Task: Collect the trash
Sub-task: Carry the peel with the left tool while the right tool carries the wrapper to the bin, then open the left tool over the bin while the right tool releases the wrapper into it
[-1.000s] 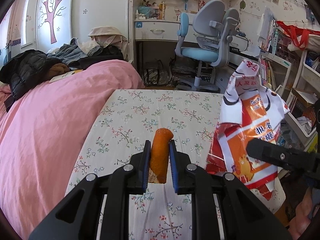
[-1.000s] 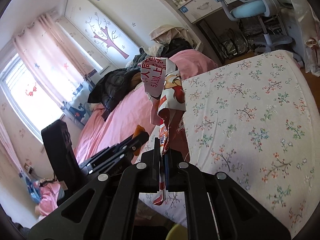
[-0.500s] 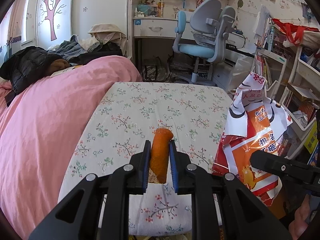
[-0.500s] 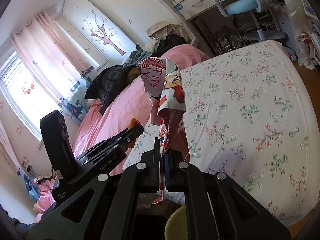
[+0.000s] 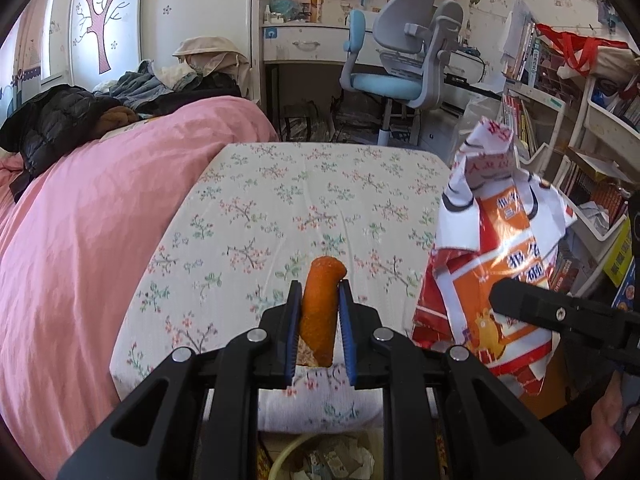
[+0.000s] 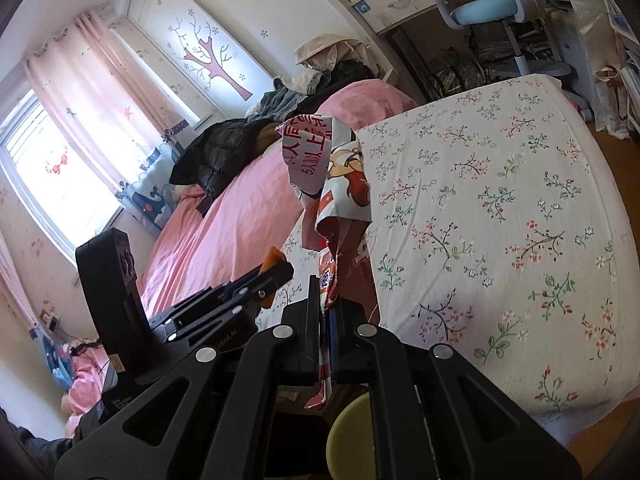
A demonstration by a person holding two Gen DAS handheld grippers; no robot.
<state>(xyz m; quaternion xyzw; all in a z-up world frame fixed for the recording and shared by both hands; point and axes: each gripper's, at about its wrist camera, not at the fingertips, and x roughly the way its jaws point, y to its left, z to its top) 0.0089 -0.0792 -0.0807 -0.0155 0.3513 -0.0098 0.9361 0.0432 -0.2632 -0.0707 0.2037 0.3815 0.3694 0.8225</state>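
Peel: orange, curled, pinched upright in left gripper, above near edge of floral bed.
Wrapper: crumpled, red-orange-white, clamped tight in right gripper, at bed's near right corner.
Room: floral sheet bare to far edge.
Around: bin below near edge; pink duvet left; bookshelf close right.

Floral-sheeted bed, pink duvet and seemingly clothes atop
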